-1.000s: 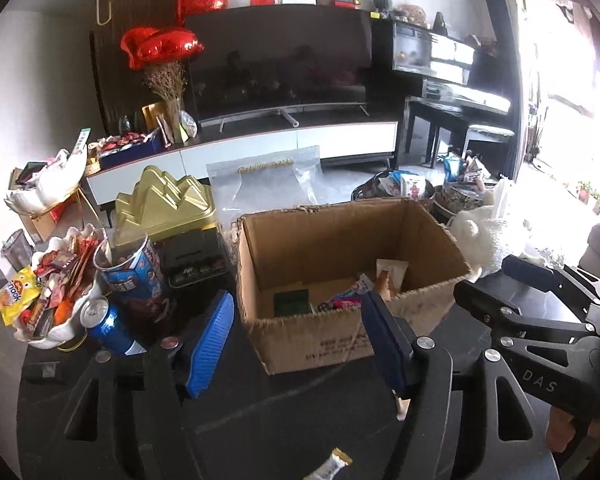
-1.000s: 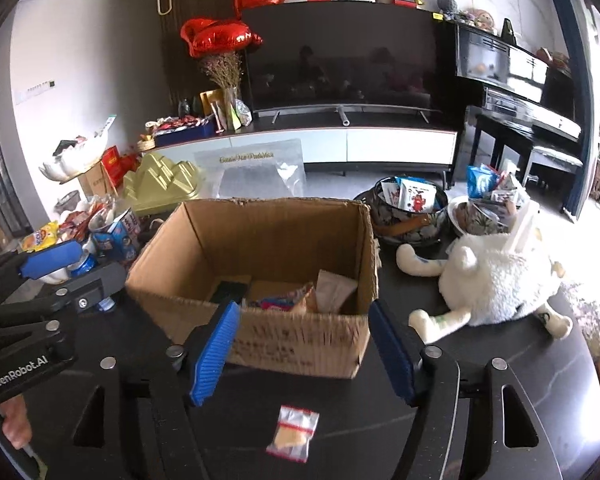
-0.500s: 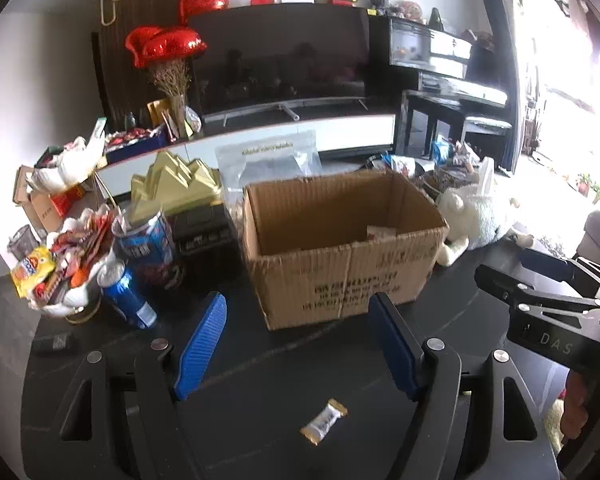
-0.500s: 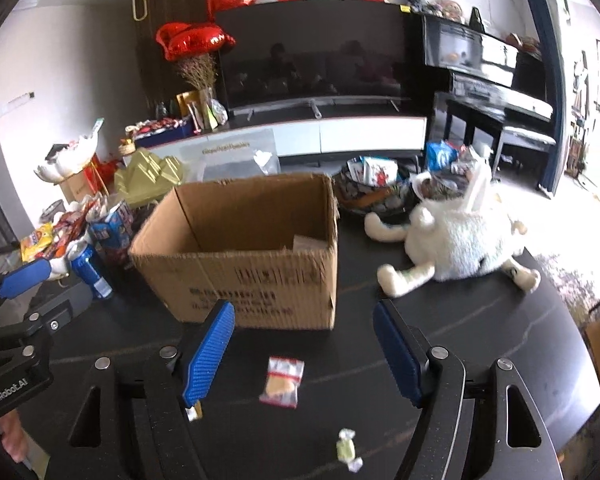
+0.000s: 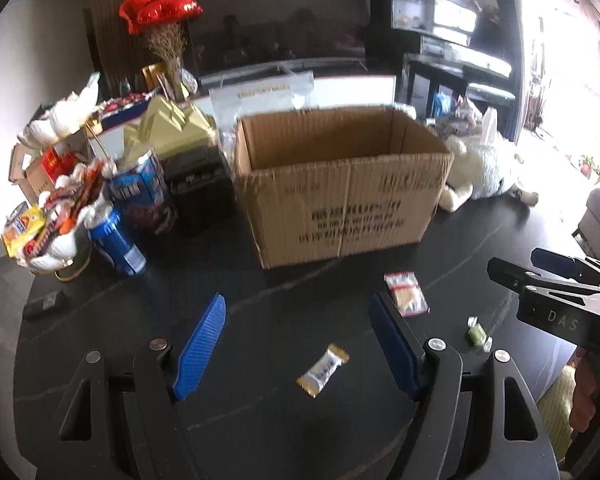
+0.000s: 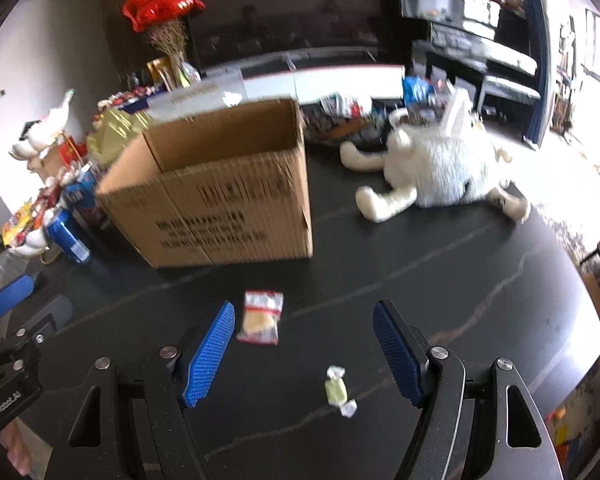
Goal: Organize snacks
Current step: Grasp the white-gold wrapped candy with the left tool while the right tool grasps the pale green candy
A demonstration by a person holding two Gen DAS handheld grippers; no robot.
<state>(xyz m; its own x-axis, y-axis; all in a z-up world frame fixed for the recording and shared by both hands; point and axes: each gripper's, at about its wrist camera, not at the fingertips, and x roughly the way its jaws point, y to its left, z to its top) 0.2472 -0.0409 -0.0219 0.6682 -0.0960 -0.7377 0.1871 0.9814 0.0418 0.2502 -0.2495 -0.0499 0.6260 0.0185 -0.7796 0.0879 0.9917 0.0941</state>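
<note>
Black table (image 5: 260, 420) clutter blurs; cardboard box (image 5: 340, 208) hides its contents.

The cardboard box (image 5: 340, 184) hides its own contents behind its near wall; its printed text is blurred. The stuffed animal (image 6: 440, 168) smears with motion.

Dark round table (image 5: 260, 420) with pale veins. Sitting on it: open cardboard box (image 5: 340, 196), white plush toy (image 6: 432, 168), blue soda can (image 5: 118, 240), plus three loose wrapped snacks (image 5: 323, 370) up front.
</note>
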